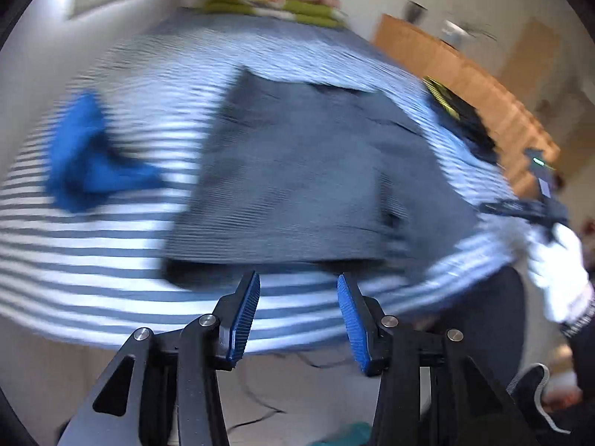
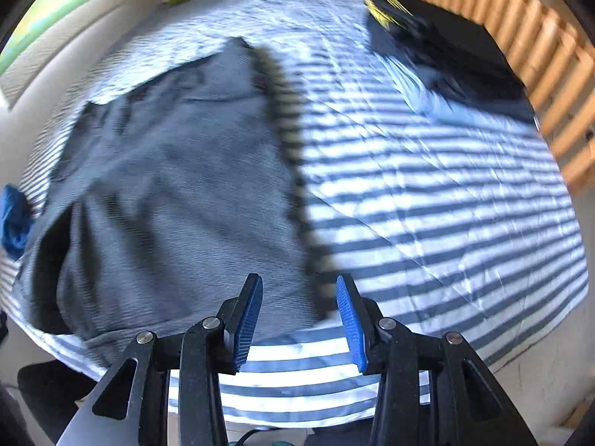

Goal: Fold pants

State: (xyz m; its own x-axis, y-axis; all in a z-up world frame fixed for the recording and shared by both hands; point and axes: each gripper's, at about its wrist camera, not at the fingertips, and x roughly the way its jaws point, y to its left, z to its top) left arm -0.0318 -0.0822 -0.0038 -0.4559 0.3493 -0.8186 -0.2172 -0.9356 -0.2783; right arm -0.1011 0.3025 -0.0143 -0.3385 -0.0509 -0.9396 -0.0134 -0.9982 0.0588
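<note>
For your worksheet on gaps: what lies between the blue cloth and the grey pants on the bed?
Only bare striped cover, seen in the left wrist view, between blue cloth and pants.

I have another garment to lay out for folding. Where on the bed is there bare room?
The striped cover lies bare between the grey pants and the dark pile by the wooden slats. Narrower strip between the pants and blue cloth. The far right corner is crowded.
</note>
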